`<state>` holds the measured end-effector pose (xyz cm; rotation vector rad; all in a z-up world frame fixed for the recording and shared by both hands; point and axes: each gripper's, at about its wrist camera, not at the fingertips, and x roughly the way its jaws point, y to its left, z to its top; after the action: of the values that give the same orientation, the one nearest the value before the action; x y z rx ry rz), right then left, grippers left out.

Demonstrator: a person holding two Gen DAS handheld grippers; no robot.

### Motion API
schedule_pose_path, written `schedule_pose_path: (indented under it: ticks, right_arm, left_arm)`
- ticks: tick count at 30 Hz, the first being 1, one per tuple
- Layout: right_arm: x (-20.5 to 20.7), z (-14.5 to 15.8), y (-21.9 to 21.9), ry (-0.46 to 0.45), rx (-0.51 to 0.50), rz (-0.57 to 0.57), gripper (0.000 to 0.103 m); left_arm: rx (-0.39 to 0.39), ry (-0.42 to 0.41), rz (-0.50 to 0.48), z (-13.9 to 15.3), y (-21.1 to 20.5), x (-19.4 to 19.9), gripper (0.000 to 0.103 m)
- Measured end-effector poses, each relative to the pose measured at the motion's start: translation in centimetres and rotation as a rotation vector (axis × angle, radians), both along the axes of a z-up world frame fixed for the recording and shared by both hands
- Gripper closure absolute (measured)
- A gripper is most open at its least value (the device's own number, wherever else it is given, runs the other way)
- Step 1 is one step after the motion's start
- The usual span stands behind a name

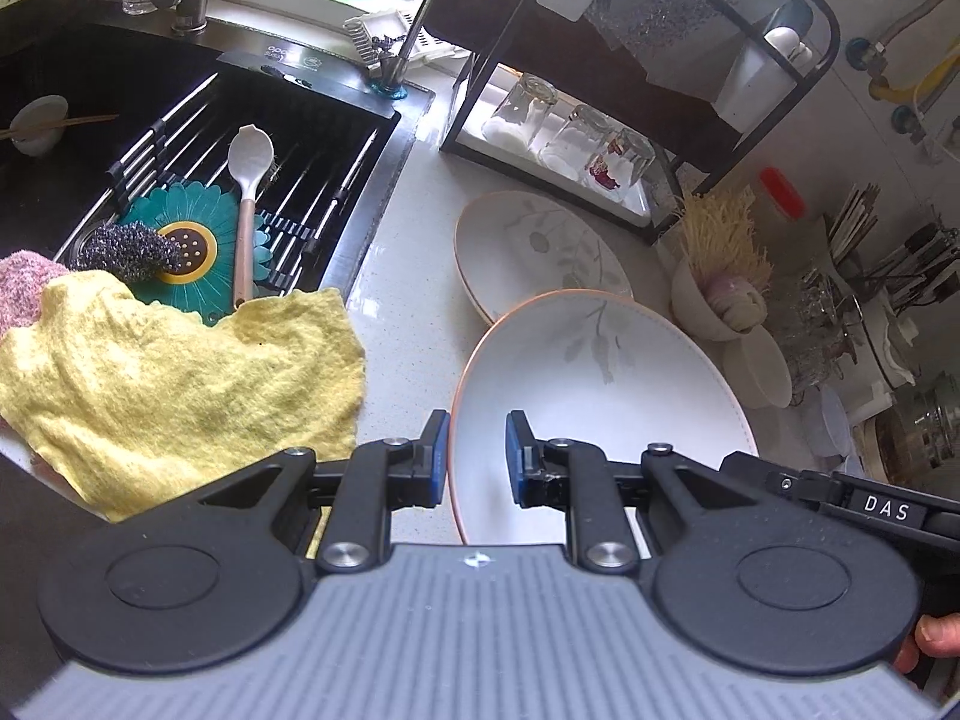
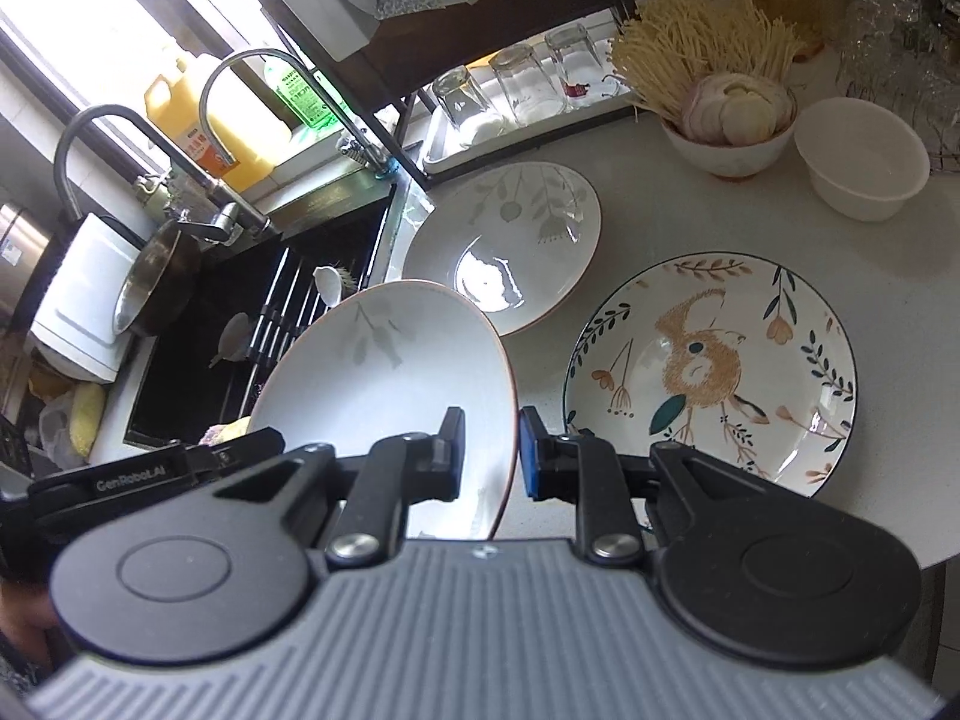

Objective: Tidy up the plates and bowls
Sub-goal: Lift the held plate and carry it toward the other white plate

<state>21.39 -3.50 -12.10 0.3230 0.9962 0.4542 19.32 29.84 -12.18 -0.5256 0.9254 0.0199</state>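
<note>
Left gripper [image 1: 475, 456]: narrowed over the near rim of the leaf plate [image 1: 600, 396], one blue pad outside the wall, the other inside the well. Right gripper [image 2: 491, 450]: same narrow straddle on the opposite rim, edge tucked against the blue pad. Hard to tell through the fisheye whether both pads of each pair press fully, but looks like a pinch on each side. Two holds on opposite edges likely there to keep a wide, shallow, glossy dish level and stop it pivoting out of a single pinch.

Tilted and raised off the counter [image 1: 408, 324], leaning over the sink's [image 1: 180, 90] corner in the right wrist view, far edge overlapping the second leaf plate [image 2: 510, 240]. Probably on the way to being stacked there, since pattern and rim match.

Further out: bird plate [image 2: 714, 372] flat on the counter, just beside and apart from both. Beyond, empty white bowl [image 2: 864, 162] next to a bowl of noodles [image 2: 726, 150]. Yellow cloth [image 1: 180, 372] draped at the sink edge, clear of the path.

Calls for a level carry and a soft, centred set-down to avoid chipping rim on rim.
</note>
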Motion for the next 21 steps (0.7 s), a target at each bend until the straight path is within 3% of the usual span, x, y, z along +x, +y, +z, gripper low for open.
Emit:
schedule_pose_path:
  ticks: [10,21]
  right_arm:
    - [0.0,2.2,-2.4,-0.067,-0.038,0.055,0.081]
    - [2.5,1.7,-6.0,-0.068,-0.03,0.053,0.081]
  left_arm:
    - [0.0,0.002,0.013,1.7,-3.2,-0.8,0.083]
    - [-0.015,0.003,0.026,1.0,-7.0,1.3,0.083]
